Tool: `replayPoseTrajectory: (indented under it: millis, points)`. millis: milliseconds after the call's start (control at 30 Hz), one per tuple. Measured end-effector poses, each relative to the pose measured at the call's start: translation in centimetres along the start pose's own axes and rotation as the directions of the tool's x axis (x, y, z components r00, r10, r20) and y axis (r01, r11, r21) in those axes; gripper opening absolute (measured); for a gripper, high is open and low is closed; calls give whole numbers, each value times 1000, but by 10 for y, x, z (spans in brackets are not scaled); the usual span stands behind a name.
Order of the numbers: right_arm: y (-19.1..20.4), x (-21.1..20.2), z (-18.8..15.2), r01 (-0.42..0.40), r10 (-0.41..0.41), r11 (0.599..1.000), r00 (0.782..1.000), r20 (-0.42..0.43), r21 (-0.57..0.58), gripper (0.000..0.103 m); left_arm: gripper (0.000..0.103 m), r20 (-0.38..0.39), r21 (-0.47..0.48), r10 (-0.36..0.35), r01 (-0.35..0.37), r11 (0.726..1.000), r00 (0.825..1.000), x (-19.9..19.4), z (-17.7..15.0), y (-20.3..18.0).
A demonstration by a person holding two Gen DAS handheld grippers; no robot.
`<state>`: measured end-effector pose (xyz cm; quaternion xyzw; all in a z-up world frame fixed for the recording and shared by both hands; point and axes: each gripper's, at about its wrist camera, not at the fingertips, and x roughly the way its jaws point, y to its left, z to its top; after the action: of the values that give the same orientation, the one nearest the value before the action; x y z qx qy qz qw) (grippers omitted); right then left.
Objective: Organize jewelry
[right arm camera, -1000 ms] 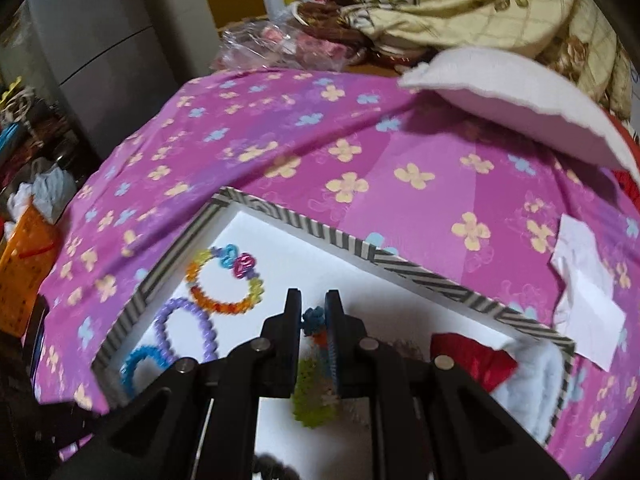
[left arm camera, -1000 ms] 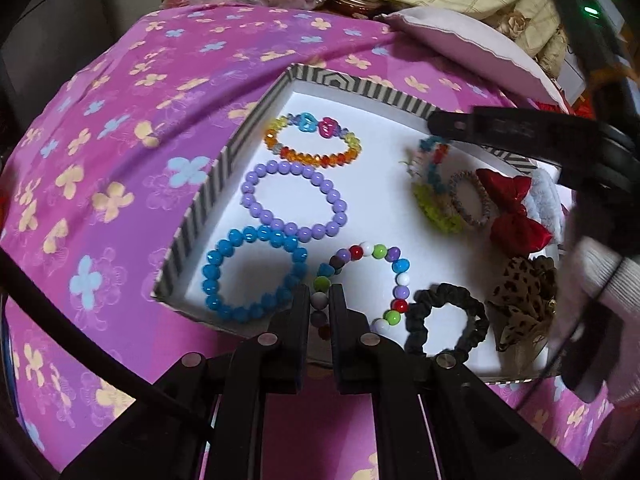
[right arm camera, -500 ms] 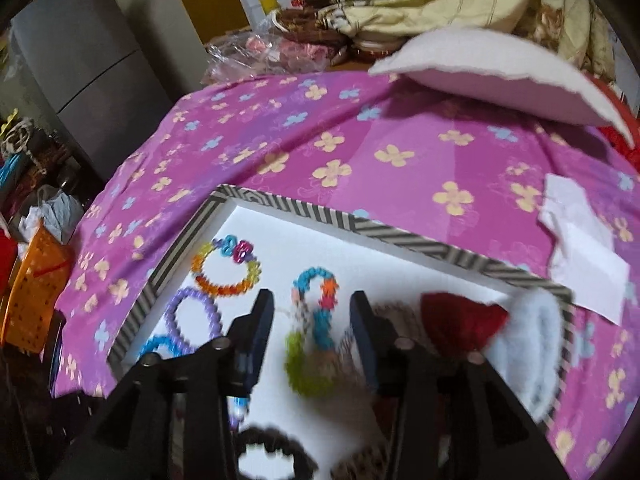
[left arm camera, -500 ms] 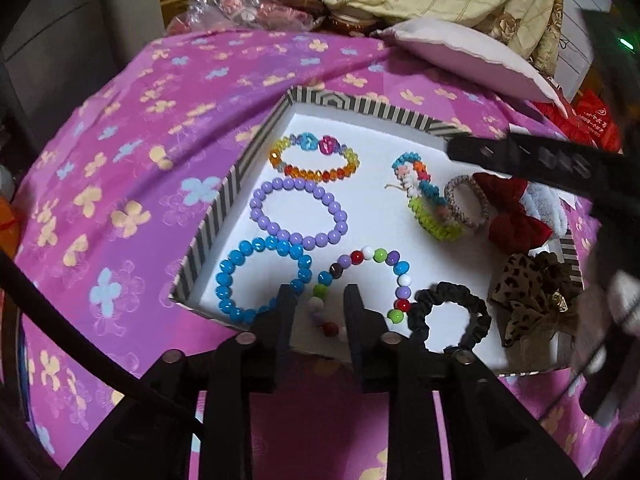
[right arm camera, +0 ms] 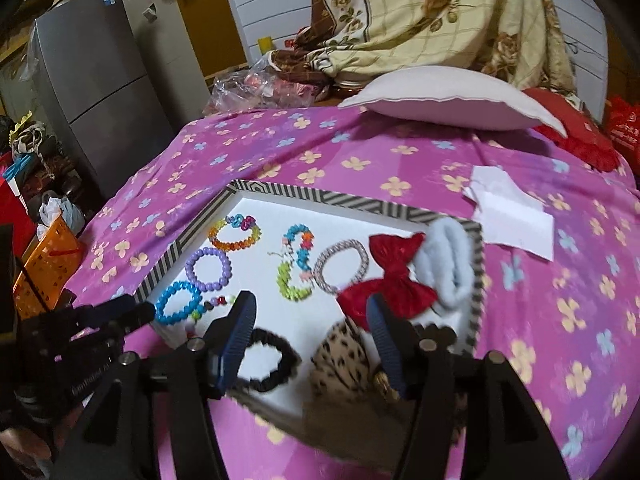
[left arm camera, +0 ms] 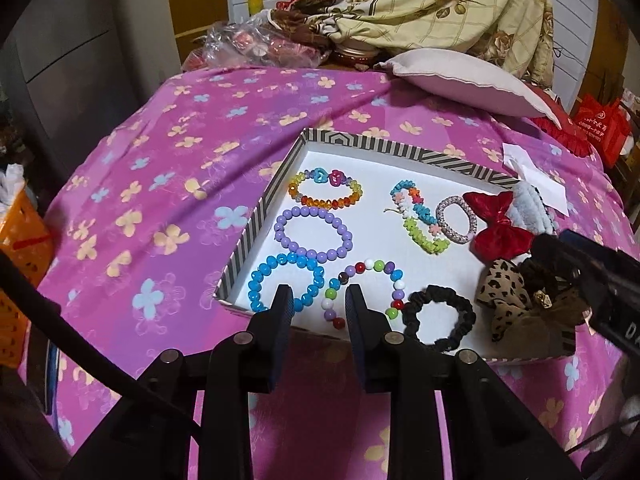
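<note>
Now the left gripper (left arm camera: 314, 304) hangs over the near edge of the striped box (left arm camera: 256, 220) with its two black fingers apart and nothing held between them. Just past its tips lies the many-colored bead bracelet (left arm camera: 362, 290), flat on the white floor of the box. A little to the left of the tips sits the blue bead bracelet (left arm camera: 286, 282), and beyond that come the purple bead bracelet (left arm camera: 314, 234) and then the rainbow bracelet (left arm camera: 326, 190) — three in a row going away from the gripper. To the right of the tips is the black scrunchie (left arm camera: 438, 318).

The right gripper (right arm camera: 310, 316) is opening, and its jaws hold nothing. Right under it lie the same black scrunchie and the leopard bow (right arm camera: 344, 360), which looks blurry. Just ahead of its right finger is the red bow (right arm camera: 390, 284), and beside that the fluffy pale blue scrunchie (right arm camera: 448, 264) leans at the far right wall. Ahead of the gap are the flower bead bracelet (right arm camera: 298, 266) and the small pinkish hair tie (right arm camera: 342, 266), touching each other.

All of it sits on a pink flowered sheet (right arm camera: 360, 160) — the box too.
</note>
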<state>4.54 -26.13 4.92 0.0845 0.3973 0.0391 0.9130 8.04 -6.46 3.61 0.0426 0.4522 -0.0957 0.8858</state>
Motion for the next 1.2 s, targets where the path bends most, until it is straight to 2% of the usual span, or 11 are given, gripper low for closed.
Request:
replayPoseTrajectory:
  millis: [300,467,833,1200]
  points:
    - [11,-31,-19,32,-31,999,999,33,-15,64,31,30,-18,14,-13,1000,999,-24,-5,-1]
    - [20,-43,-24,57,-56,998,997,47,-31,70,31,50,-28,22,-21,999,998,-37,-6,-2]
    - [22,-54,-33,86,-85,996,996,40,-16,72,31,74,-17,34,-33,999,997,-52,-10,-9]
    - [19,-62,-37,73,-73,997,996,43,2,74,31,92,-23,50,-48,999,995,-62,-14,-10]
